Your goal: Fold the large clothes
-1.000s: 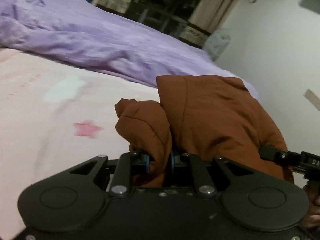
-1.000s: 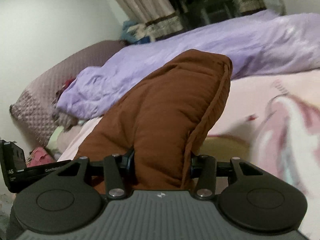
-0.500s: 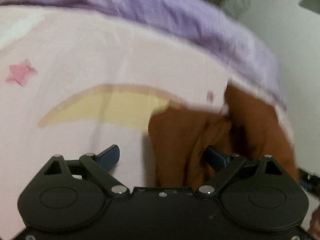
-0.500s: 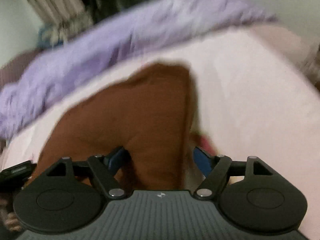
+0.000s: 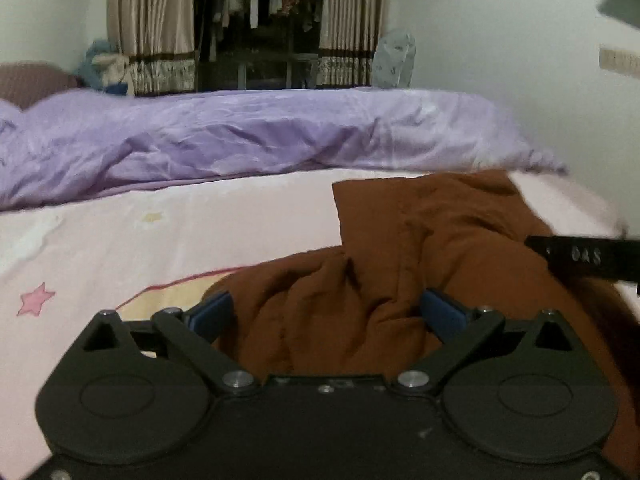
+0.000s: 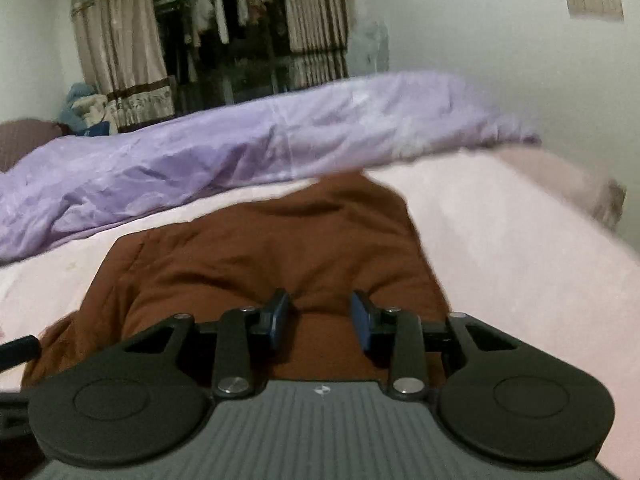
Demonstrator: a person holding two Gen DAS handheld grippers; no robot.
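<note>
A large rust-brown garment (image 5: 420,248) lies bunched on the pink bed sheet (image 5: 160,240); it also shows in the right wrist view (image 6: 260,252). My left gripper (image 5: 326,316) is open wide, its blue pads (image 5: 210,314) either side of a crumpled fold at the garment's near left edge. My right gripper (image 6: 320,316) is open, its pads (image 6: 280,316) apart over the garment's near edge, holding nothing. The right gripper's body shows at the right of the left wrist view (image 5: 588,258).
A crumpled purple duvet (image 5: 260,136) lies across the far side of the bed. A brownish pillow (image 5: 28,80) sits at the far left. Curtains and a clothes rack (image 5: 260,20) stand behind. A white wall (image 5: 520,60) is at the right.
Both grippers held the brown garment raised a second ago. They came down to the bed and opened, and the garment now lies on the sheet.
</note>
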